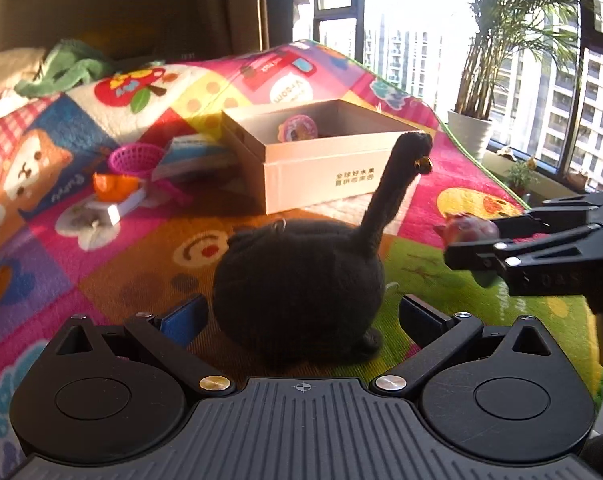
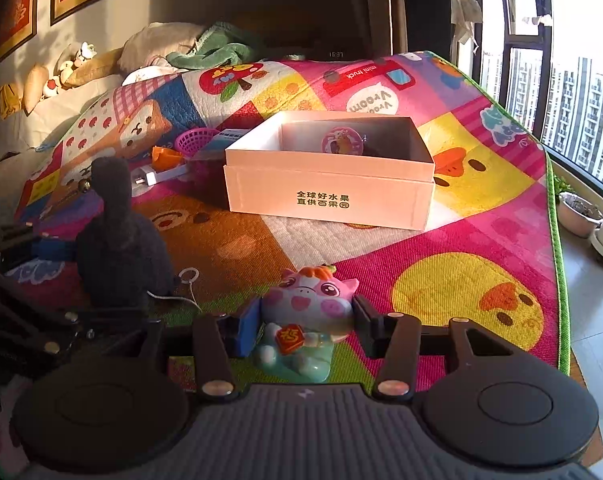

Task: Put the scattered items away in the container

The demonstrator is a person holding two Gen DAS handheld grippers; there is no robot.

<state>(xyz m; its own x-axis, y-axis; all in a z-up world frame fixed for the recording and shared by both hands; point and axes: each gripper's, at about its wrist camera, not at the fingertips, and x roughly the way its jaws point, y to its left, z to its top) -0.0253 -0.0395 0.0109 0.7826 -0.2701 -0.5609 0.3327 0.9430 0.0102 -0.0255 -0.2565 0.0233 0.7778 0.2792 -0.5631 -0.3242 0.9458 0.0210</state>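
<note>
A black plush toy with a long neck stands on the colourful play mat, between the fingers of my left gripper. That gripper is open, with small gaps either side of the plush. My right gripper is shut on a pink cow figurine, its pads against the sides of the head. The left wrist view shows the right gripper at the right with the figurine in it. An open white cardboard box sits further back, also the box, with a round pink item inside.
Left of the box lie a purple basket, an orange piece, a white charger and a blue-white booklet. The mat's green edge drops to floor at the right, with plant pots by the window. Pillows and a green blanket lie behind.
</note>
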